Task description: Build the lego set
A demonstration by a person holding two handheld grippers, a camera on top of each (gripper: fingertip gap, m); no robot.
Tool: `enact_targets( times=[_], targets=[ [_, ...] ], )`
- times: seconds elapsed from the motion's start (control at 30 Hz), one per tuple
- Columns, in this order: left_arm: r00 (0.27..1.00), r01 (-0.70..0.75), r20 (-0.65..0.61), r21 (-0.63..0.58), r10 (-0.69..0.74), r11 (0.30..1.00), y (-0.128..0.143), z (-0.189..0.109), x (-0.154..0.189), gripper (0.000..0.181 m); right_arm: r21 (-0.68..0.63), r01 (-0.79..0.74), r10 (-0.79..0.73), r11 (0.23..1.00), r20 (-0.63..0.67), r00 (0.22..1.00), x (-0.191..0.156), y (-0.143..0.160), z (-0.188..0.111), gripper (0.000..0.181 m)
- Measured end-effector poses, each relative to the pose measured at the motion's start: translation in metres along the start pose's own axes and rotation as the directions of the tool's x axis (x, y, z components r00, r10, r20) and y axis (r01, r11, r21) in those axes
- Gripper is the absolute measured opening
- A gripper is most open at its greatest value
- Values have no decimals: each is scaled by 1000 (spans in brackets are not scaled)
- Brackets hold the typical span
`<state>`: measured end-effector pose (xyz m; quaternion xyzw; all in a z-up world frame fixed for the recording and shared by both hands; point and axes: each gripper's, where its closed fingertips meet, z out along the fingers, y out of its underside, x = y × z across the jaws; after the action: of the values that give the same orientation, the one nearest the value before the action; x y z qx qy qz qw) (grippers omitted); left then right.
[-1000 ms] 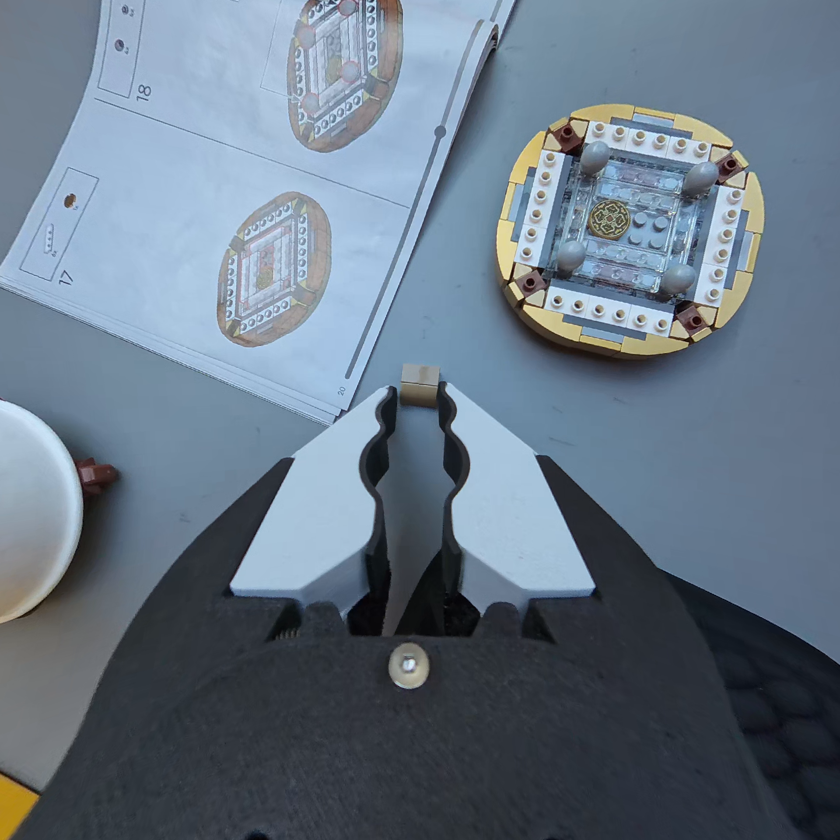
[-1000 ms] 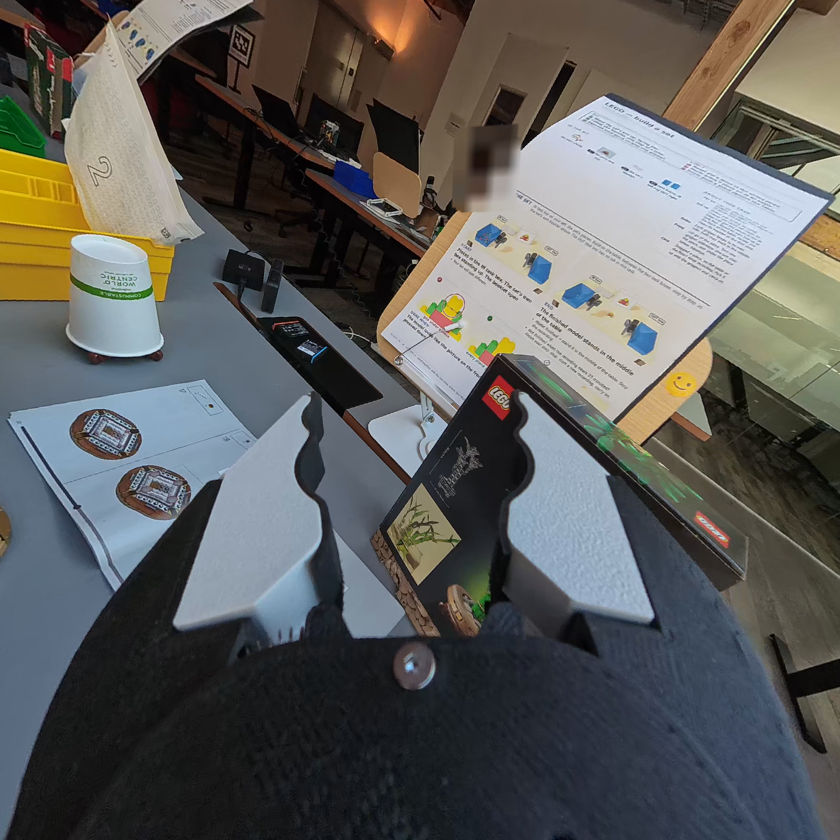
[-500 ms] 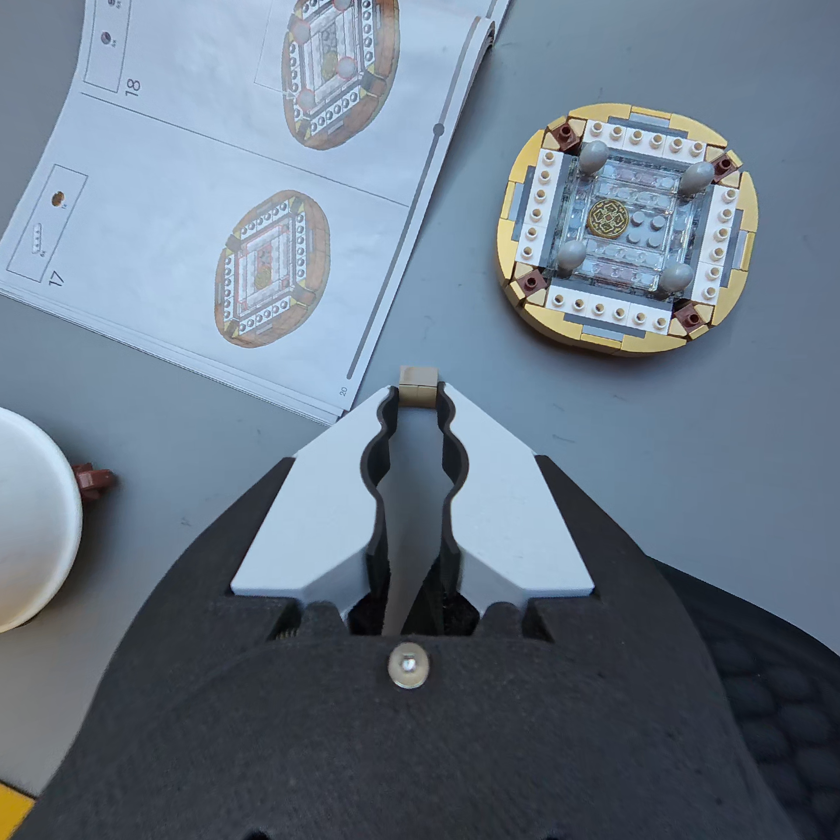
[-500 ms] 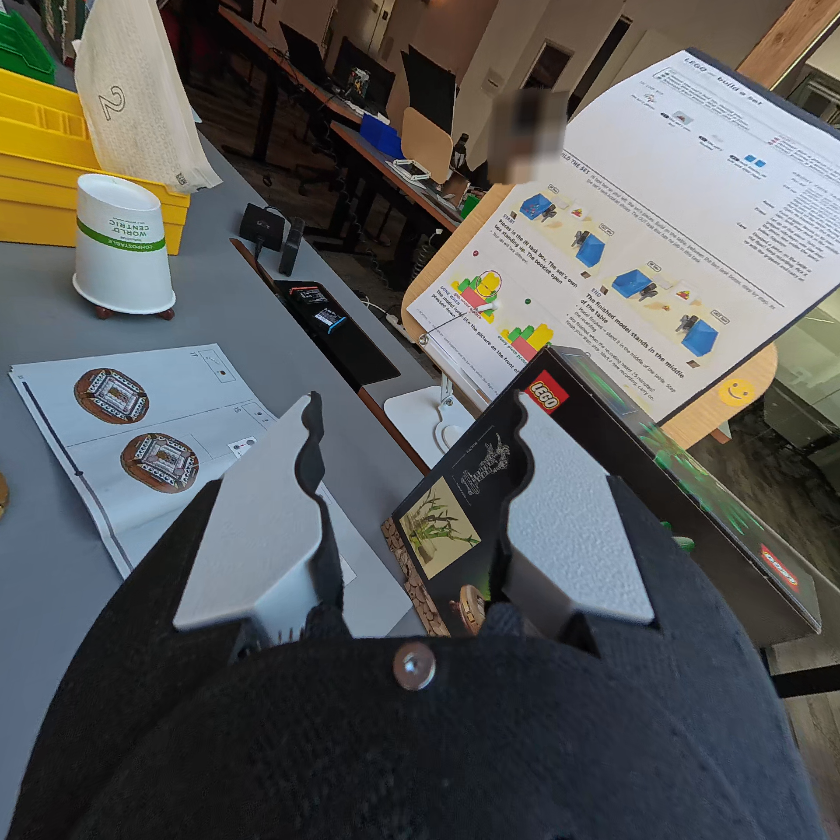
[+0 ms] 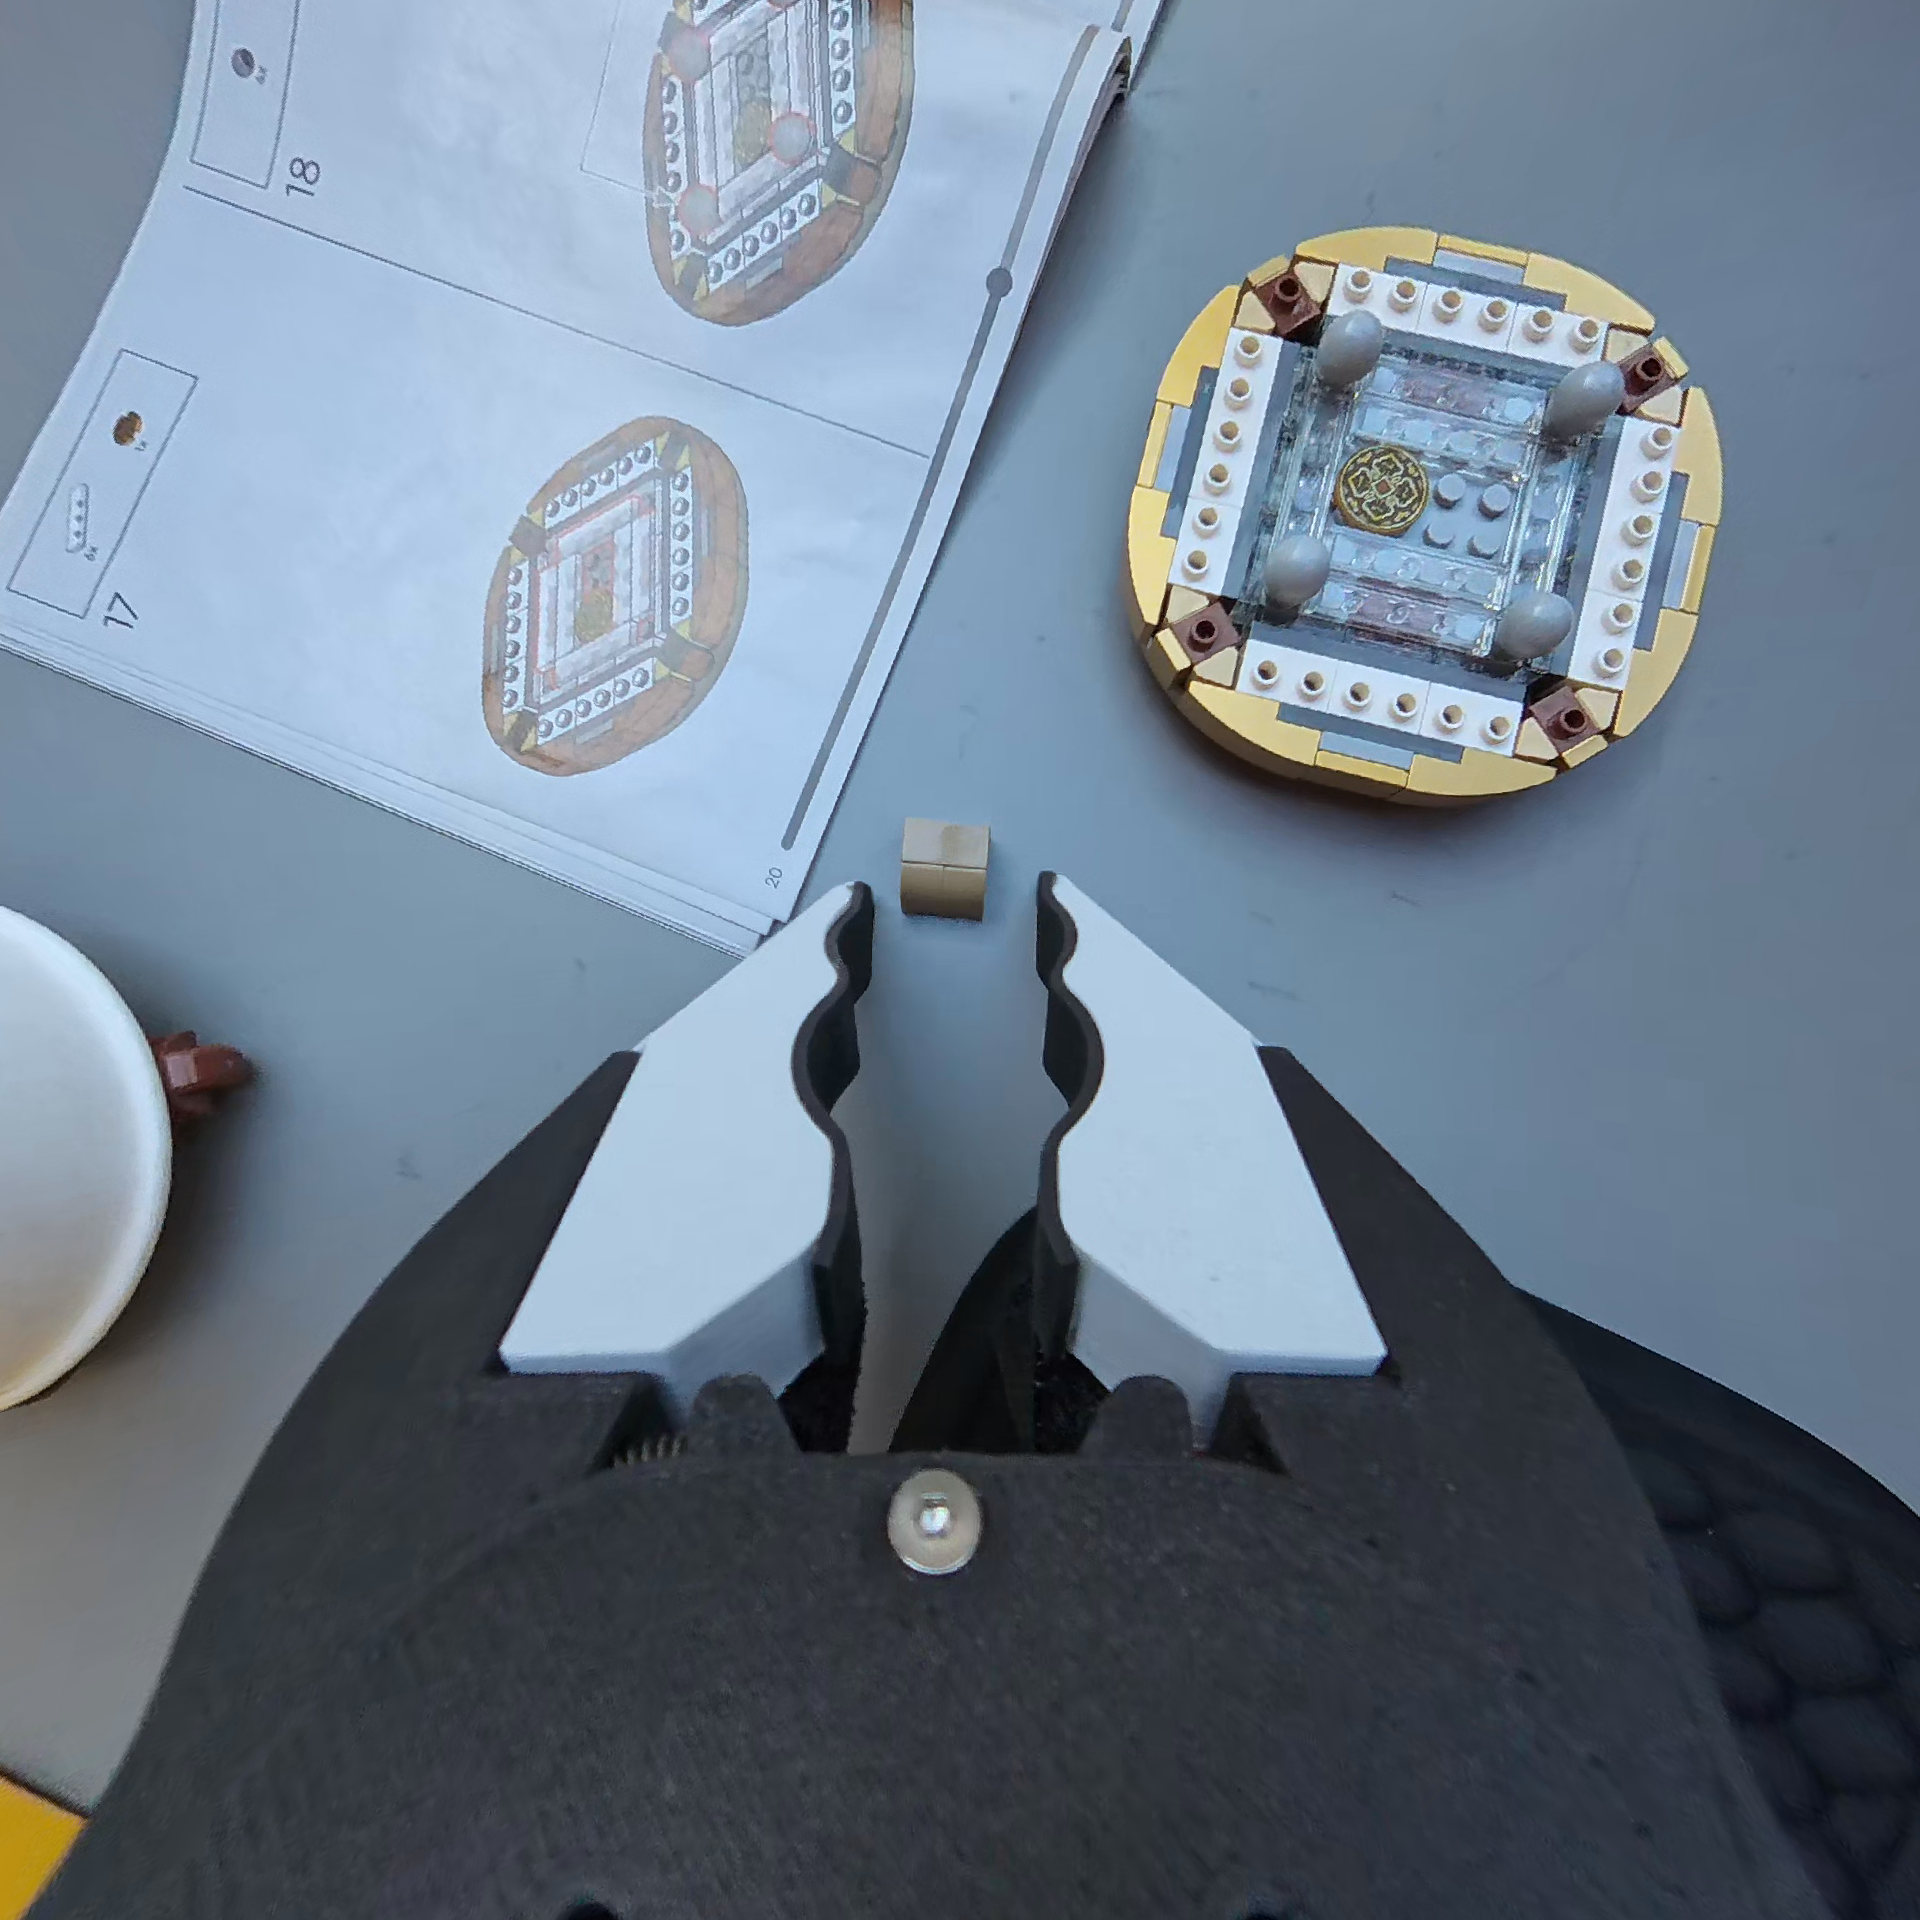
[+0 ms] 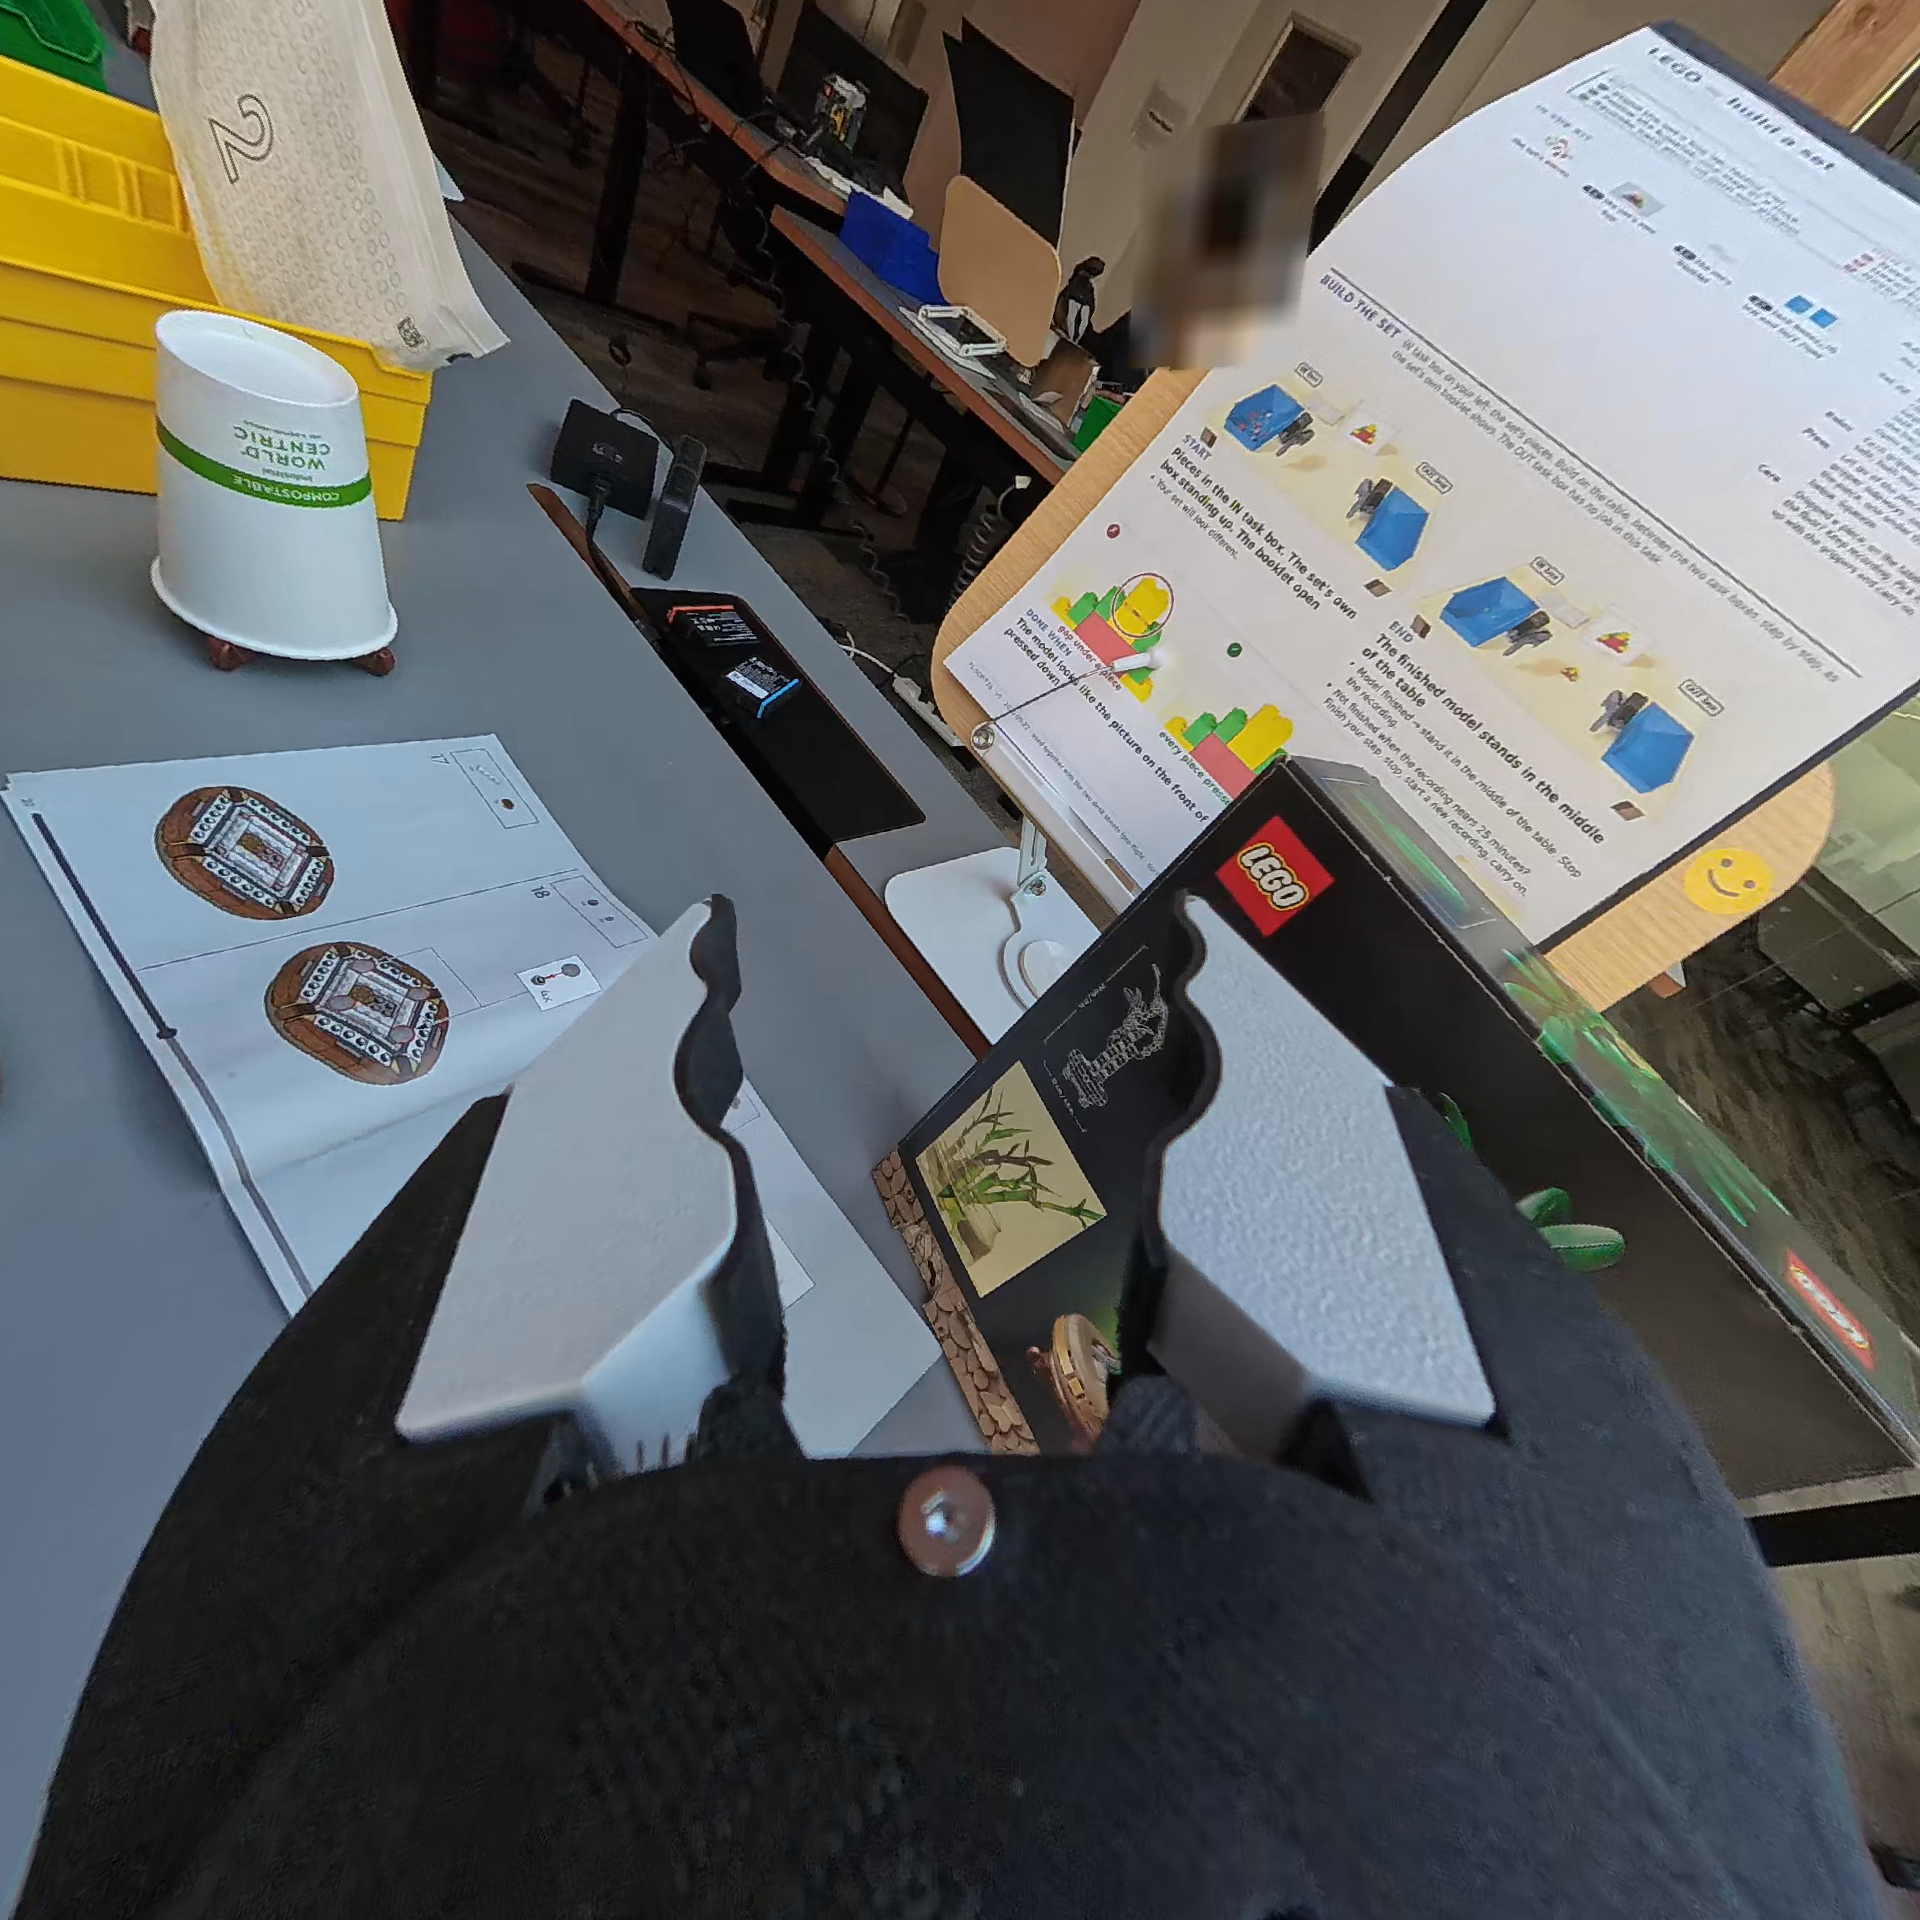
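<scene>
Tan and tiny, the small brick [image 5: 943, 869] sits on the grey table [image 5: 1299, 1039] right off the corner of the open instruction booklet [image 5: 499, 447], and the left gripper [image 5: 954, 904] is right over it with its pale fingers [image 5: 727, 1101] parted to a moderate gap, gripping nothing. The brick lies just ahead of the tips and a touch toward the left finger, clear of both. Its longer side runs across the gap, finger to finger, so a straight close should catch it by its short ends; its seam faces up, and whether studs point up or sideways I can't tell. The round gold-rimmed base [image 5: 1425, 520], with white studded borders and four grey knobs, waits well apart, toward the table's far right in the left wrist view. A white paper cup [image 5: 62, 1153] sits at the left edge, a reddish-brown piece [image 5: 197, 1070] poking out beside it. The right gripper [image 6: 951, 925] is off duty: fingers spread wide, empty, aimed past the table edge at the black set box [image 6: 1195, 1039]. Left is plainly the nearer tool, needing only a small nudge forward.
</scene>
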<state>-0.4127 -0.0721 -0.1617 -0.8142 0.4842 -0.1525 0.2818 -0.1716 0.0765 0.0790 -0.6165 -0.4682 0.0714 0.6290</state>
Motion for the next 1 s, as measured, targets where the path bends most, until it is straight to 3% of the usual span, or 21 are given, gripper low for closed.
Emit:
enact_targets(
  times=[0.1,0.2,0.33,0.43,0.5,0.63,0.87,1.0],
  targets=[
    [999,-5,36,8,5,1000,-2,2,-5,14,-27,6,-6,1000,14,1000,-3,6,4,81],
    [999,4,31,17,-5,1000,-3,2,-4,14,-43,-21,21,999,14,1000,-2,8,3,84],
    [999,-7,40,17,7,1000,-3,3,-4,14,0,-254,254,967,-23,967,15,-3,-8,85],
    [998,50,35,30,-51,998,-3,2,-4,16,-200,-521,507,830,-121,854,15,21,-23,87],
    [997,77,27,37,-78,996,-2,1,-1,14,-341,-585,569,735,-158,807,-6,32,-37,86],
    [996,80,37,4,-80,997,0,0,2,14,-636,-422,365,646,-227,903,-33,64,-75,86],
    [991,127,54,-53,-124,990,-1,1,6,24,-881,-184,201,435,-104,974,-69,109,-110,92],
    [983,157,100,-28,-153,987,-2,2,10,32,-850,-216,222,481,-120,968,-60,105,-116,93]
  ],
)
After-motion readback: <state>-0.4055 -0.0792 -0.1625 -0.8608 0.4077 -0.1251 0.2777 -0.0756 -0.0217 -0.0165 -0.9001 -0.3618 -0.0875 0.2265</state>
